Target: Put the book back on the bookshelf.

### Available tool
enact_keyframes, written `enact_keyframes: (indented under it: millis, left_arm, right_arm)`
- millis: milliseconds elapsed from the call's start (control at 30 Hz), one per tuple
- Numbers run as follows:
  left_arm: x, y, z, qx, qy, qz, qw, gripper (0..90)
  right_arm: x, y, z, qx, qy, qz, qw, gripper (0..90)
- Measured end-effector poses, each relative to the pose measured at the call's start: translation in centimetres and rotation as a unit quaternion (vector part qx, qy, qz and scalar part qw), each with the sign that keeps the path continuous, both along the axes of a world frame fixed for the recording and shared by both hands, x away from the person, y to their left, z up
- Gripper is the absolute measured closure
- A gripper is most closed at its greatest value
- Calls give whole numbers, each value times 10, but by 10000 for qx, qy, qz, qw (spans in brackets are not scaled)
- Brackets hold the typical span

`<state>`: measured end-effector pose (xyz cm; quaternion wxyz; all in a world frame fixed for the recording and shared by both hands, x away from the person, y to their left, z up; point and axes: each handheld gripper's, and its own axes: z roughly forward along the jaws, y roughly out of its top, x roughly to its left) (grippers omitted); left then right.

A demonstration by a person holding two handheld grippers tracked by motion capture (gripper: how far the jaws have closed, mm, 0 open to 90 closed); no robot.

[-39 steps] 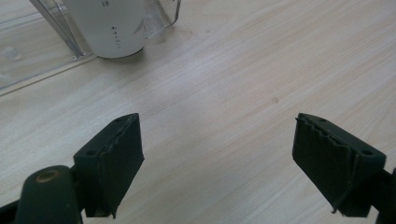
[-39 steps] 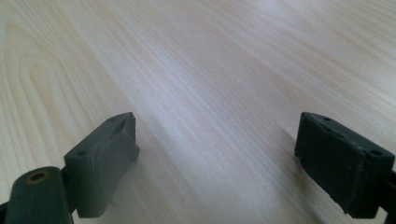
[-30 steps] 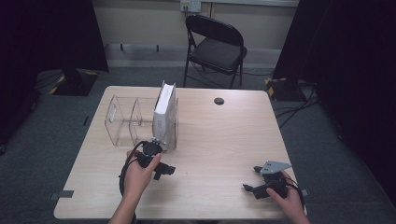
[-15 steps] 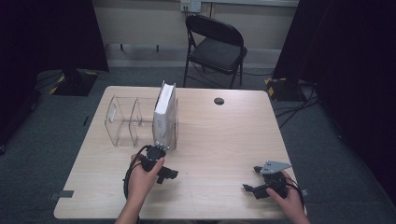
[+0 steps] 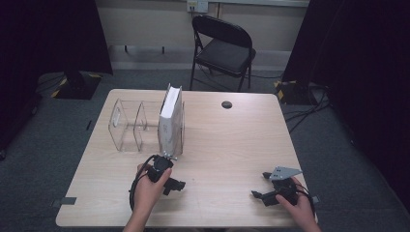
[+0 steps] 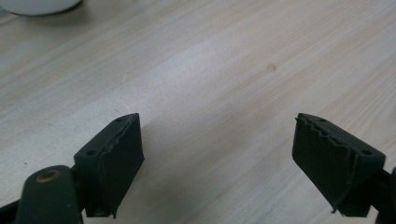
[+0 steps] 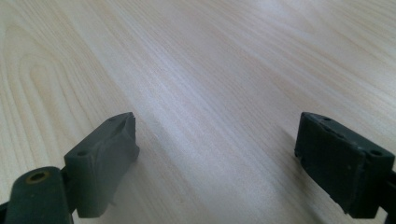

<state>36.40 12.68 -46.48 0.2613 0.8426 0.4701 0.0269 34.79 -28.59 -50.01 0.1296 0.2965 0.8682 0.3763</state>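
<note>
Nearest the camera in the high view, the right gripper (image 5: 261,186) sits low over the front right part of the wooden table (image 5: 232,145), held in the person's right hand (image 5: 297,210); in the right gripper view its jaws stand spread wide with only bare wood grain between them. A little farther in and to the left, the left gripper (image 5: 175,184) is held in the left hand (image 5: 147,191) just in front of the book (image 5: 170,121); in the left gripper view its jaws are likewise spread apart over bare tabletop, pinching nothing. The white book stands upright in the rightmost slot of a clear plastic rack (image 5: 128,123), near the table's middle left. Beyond it, a small dark round disc (image 5: 226,104) lies near the far edge. Behind the table stands a black folding chair (image 5: 222,48) against the wall.
</note>
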Motion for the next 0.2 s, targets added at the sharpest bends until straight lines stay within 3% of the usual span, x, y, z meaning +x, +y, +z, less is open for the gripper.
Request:
enact_keyframes:
  millis: [200]
  left_arm:
    - [-5, 0, -7, -7, -31, -27, 10000, 158]
  right_arm:
    - [0, 0, 0, -3, -1, 0, 10000, 121]
